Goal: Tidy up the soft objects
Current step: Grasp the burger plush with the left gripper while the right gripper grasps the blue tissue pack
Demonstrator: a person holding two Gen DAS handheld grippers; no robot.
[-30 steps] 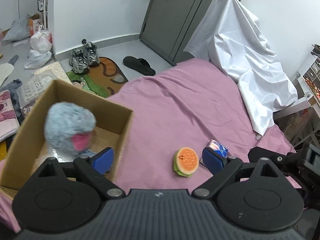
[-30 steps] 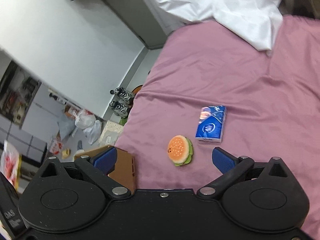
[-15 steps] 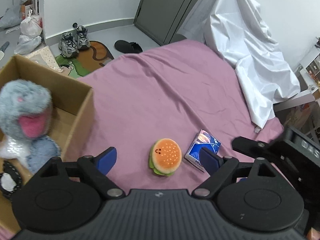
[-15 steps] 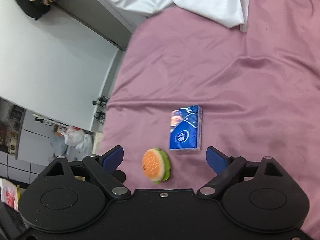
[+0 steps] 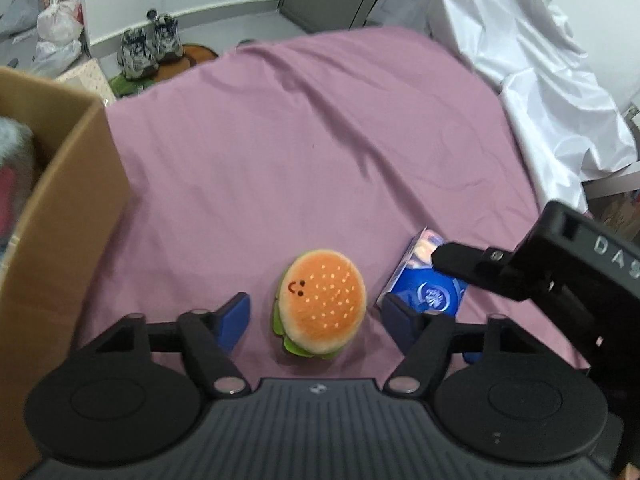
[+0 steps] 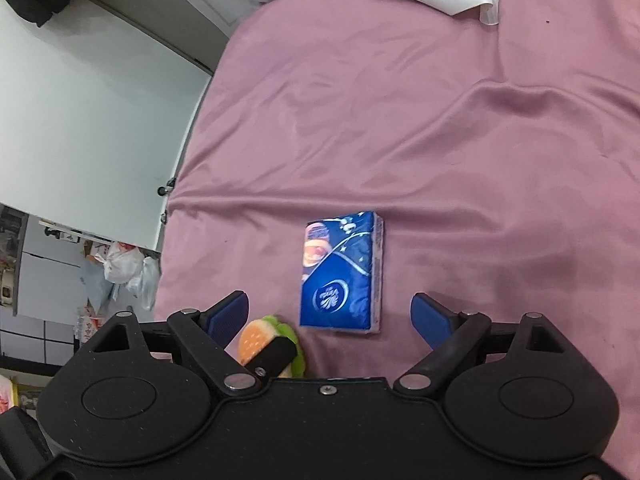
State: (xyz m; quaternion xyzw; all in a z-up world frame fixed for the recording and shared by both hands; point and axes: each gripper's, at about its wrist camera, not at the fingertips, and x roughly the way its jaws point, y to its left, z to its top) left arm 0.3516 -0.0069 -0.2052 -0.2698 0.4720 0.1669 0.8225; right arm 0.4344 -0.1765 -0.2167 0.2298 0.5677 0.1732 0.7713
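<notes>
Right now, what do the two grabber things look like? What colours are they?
Both are black plastic. The left gripper has two angled black arms tipped with blue pads, silver pivot screws, two round discs and a ribbed grey panel. The right gripper looks the same, with blue ridged pads and a smooth black body. White letters mark its side in the left view. No sleeves or cables show.

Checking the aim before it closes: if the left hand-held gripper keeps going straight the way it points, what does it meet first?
Most likely the burger plush, which sits between the open jaws of the left hand-held gripper, no pad touching it yet; depth is uncertain.
</notes>
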